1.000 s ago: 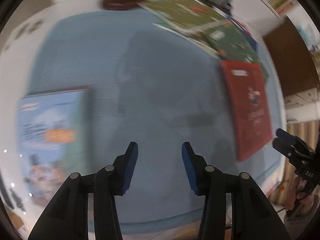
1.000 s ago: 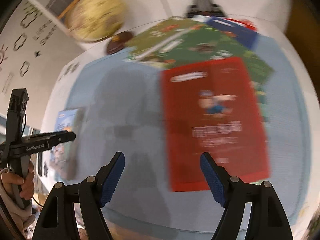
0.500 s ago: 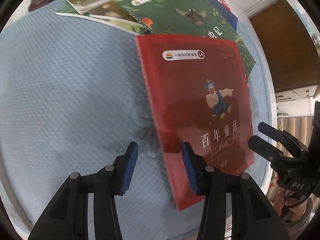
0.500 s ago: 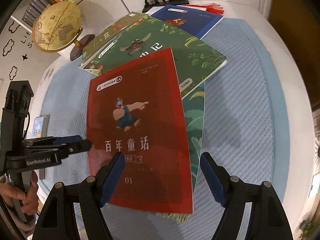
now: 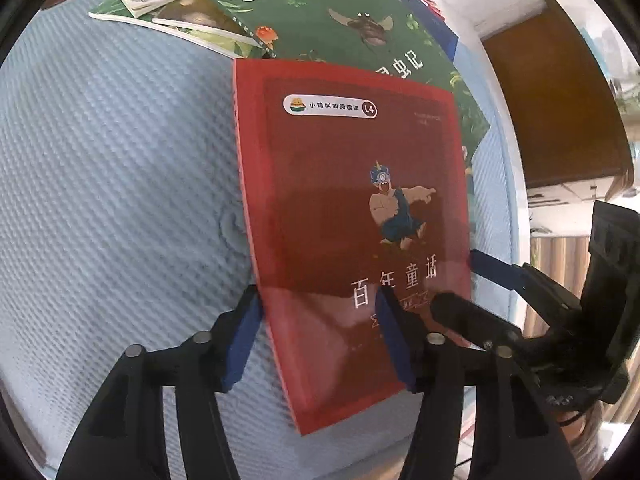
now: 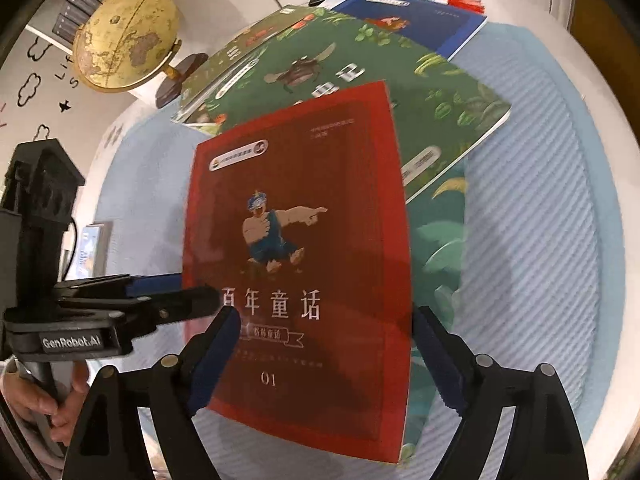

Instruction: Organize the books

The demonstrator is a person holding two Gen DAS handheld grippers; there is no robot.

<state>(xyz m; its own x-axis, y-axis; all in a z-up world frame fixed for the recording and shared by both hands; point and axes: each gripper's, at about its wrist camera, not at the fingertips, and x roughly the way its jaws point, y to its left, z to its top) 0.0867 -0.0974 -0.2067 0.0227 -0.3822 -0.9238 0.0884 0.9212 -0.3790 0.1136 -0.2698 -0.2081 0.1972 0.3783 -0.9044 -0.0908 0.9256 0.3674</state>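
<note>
Two grippers at the red book

Both grippers straddle the lower part of the red book [image 5: 352, 216], which lies on the blue mat [image 5: 112, 168] at frame centre, overlapping green books [image 6: 436, 96] toward the top. Left gripper [image 5: 320, 340] sits half open and widening over the book's left edge. Right gripper [image 6: 324, 360] stands wide and still spreading, book between its jaws, pads not pressing. Globe [image 6: 124, 40] sits upper left in the right view

Storybook [image 6: 296, 256] atop book stack [image 6: 440, 120]; globe [image 6: 124, 40] behind-left
</note>
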